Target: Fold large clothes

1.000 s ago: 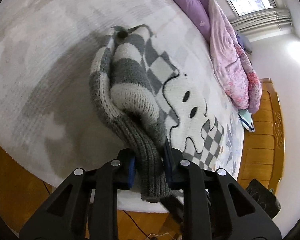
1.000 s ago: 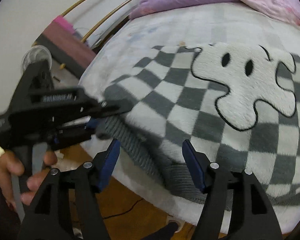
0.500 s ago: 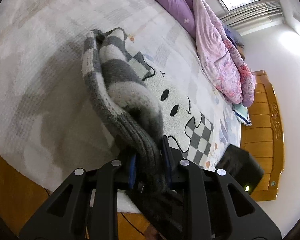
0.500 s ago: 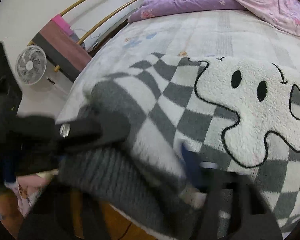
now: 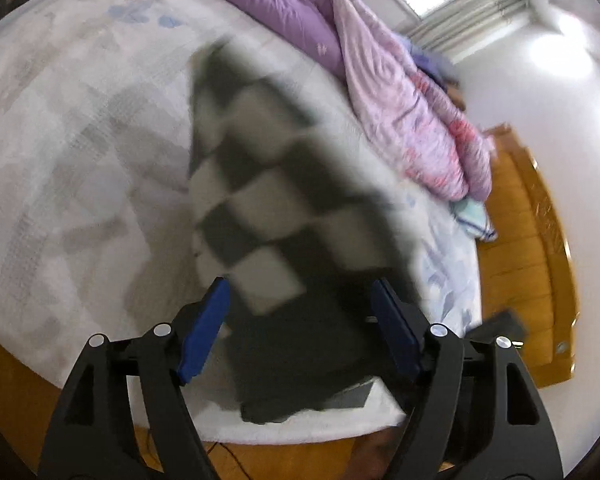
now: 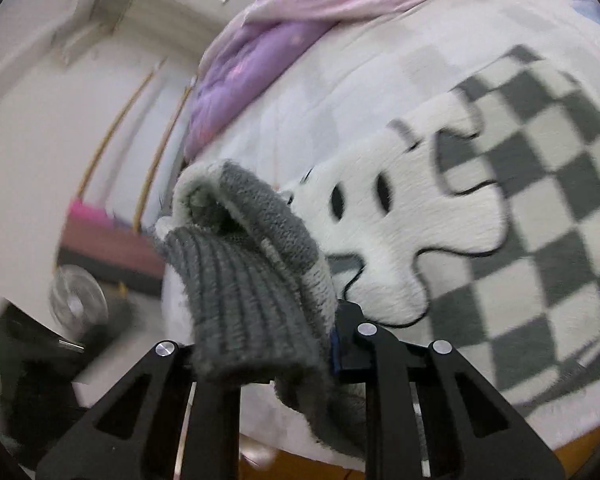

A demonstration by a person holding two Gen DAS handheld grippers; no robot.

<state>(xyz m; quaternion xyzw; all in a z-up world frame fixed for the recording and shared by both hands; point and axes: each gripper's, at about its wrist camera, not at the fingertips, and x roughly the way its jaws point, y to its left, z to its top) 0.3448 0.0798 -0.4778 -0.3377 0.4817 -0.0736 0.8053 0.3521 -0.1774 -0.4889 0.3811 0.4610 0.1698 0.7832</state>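
Left wrist view: a second ago the left gripper (image 5: 300, 330) was clamped on the ribbed grey cuff of the sweater's sleeve; now its blue pads (image 5: 202, 330) stand wide apart and are opening, touching nothing, with the checked sweater (image 5: 268, 200) blurred and loose between and beyond them on the pale bedspread (image 5: 60, 160). The tool points steeply down at the bed's near edge, the purple and pink quilt (image 5: 400, 92) bunched along the far side. In the right wrist view the change runs the other way: the right gripper (image 6: 268, 356), open over the hem a second ago, is closing on the ribbed cuff (image 6: 244, 292), which bulges up between its jaws. It is rolled over, so the room leans, and the ghost patch (image 6: 392, 248) lies just beyond
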